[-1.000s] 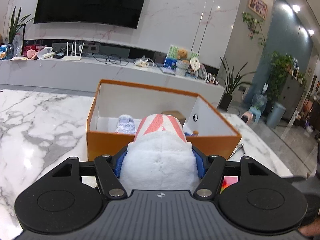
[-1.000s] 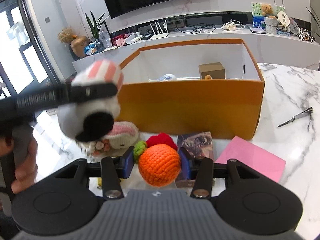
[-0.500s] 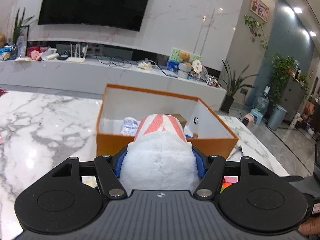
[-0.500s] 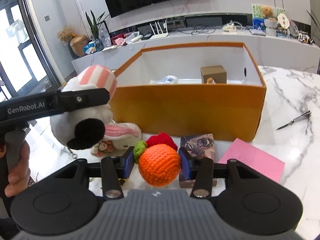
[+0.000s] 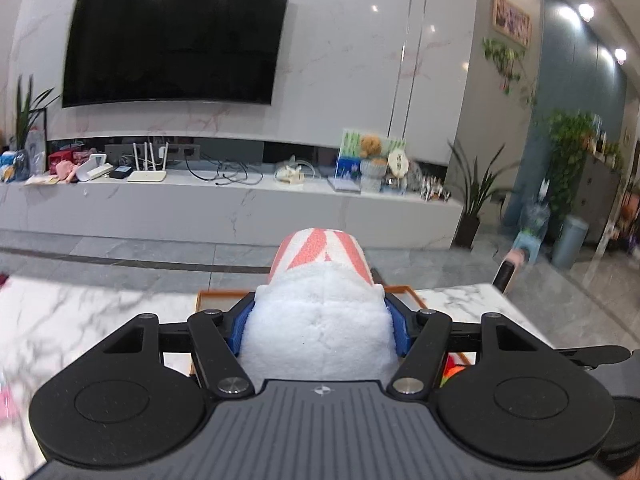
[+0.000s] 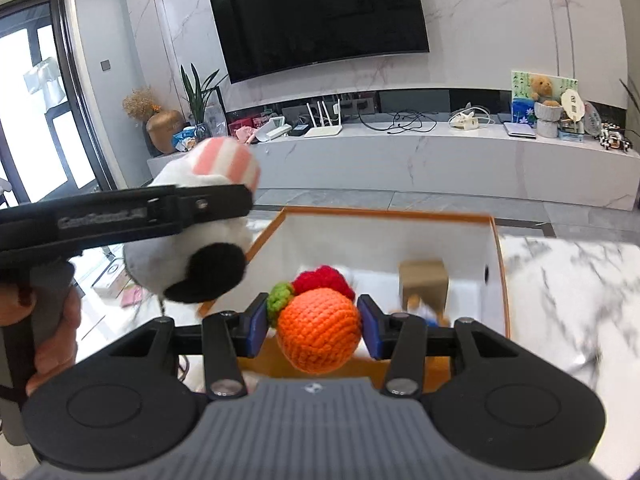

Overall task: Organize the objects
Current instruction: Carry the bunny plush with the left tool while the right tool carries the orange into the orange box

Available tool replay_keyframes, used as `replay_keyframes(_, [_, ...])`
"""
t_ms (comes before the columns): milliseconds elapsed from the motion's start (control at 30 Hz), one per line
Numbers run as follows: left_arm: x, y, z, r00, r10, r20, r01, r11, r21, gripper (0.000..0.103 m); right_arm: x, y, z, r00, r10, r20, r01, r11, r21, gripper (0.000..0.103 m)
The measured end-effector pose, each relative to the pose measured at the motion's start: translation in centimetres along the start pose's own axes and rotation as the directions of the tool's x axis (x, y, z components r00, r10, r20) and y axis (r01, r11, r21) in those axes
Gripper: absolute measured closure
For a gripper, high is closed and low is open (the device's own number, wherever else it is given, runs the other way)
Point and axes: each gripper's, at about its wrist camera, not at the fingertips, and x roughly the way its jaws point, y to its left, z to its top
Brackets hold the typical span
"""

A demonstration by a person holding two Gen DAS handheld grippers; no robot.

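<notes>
My left gripper (image 5: 319, 330) is shut on a white plush toy (image 5: 318, 320) with a pink-striped end. In the right wrist view the same toy (image 6: 188, 256) hangs left of the orange box (image 6: 384, 216), held high. My right gripper (image 6: 314, 328) is shut on an orange crocheted ball (image 6: 318, 334) with red and green crocheted pieces attached, held above the box's near wall. The box is open, white inside, and holds a small cardboard box (image 6: 424, 284). In the left wrist view only a strip of the box rim (image 5: 218, 293) shows behind the toy.
The box stands on a white marble table (image 6: 560, 280). A long marble TV bench (image 6: 440, 148) with routers, cables and ornaments runs along the far wall under a large TV (image 6: 320, 16). Small items lie on the table left of the box, blurred.
Both grippers have risen and tilted up with their loads. The right gripper with the orange ball has moved forward over the box's near wall; the left gripper now looks across the room.
</notes>
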Motion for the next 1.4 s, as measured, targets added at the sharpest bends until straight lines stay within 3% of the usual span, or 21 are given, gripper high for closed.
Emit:
replay_keyframes(167, [7.0,0.2,0.9,0.992,0.013,-0.126,-0.007,0.999,0.043,0.028,7.0,-2.4,2.1,0.994,-0.019,-0.11,0.016,0.999,-0.027,0.054])
replay_keyframes(400, [13.9,2.4,-2.0,0.949,0.034,-0.313,-0.034,0.999,0.003,0.028,14.4,-4.5,1.5,0.959,-0.032,-0.282,0.013,0.997,-0.071,0.054])
replay_keyframes(567, [16.1,2.1,-3.6,0.918,0.075,-0.389,-0.048,0.996,0.078,0.028,16.4,-4.4,1.0,0.927,0.03,-0.375,-0.07,0.993,-0.095,0.054])
replay_keyframes(700, [17.6,1.8,-4.1,0.89,0.067,-0.45,-0.041,0.997,0.069,0.028,17.3,-4.5,0.8,0.908,0.005,-0.42,-0.066,0.989,-0.13,0.054])
replay_keyframes(867, [19.4,2.1,-4.7,0.841,0.028,-0.541,-0.006,0.999,0.042,0.028,18.6,-4.5,0.5,0.861,-0.024,-0.509,-0.075,0.982,-0.172,0.054])
replay_keyframes(967, [19.6,2.0,-4.5,0.834,0.021,-0.551,0.005,0.999,0.046,0.028,19.1,-4.5,0.5,0.844,-0.031,-0.536,-0.081,0.98,-0.184,0.054])
replay_keyframes(1100, [20.2,1.7,-4.6,0.809,0.0,-0.588,0.039,0.998,0.054,0.027,19.6,-4.4,0.3,0.818,-0.057,-0.573,-0.077,0.975,-0.207,0.055])
replay_keyframes(1233, [20.2,1.1,-4.6,0.803,0.007,-0.596,0.052,0.995,0.081,0.025,19.6,-4.5,0.4,0.814,-0.06,-0.578,-0.076,0.975,-0.209,0.053])
replay_keyframes(1300, [20.1,1.2,-4.6,0.802,-0.002,-0.597,0.059,0.995,0.076,0.025,19.4,-4.5,0.5,0.82,-0.058,-0.57,-0.077,0.975,-0.209,0.045])
replay_keyframes(1400, [19.8,1.5,-4.6,0.805,-0.023,-0.593,0.059,0.997,0.042,0.025,19.0,-4.5,0.5,0.831,-0.061,-0.553,-0.074,0.973,-0.217,0.042])
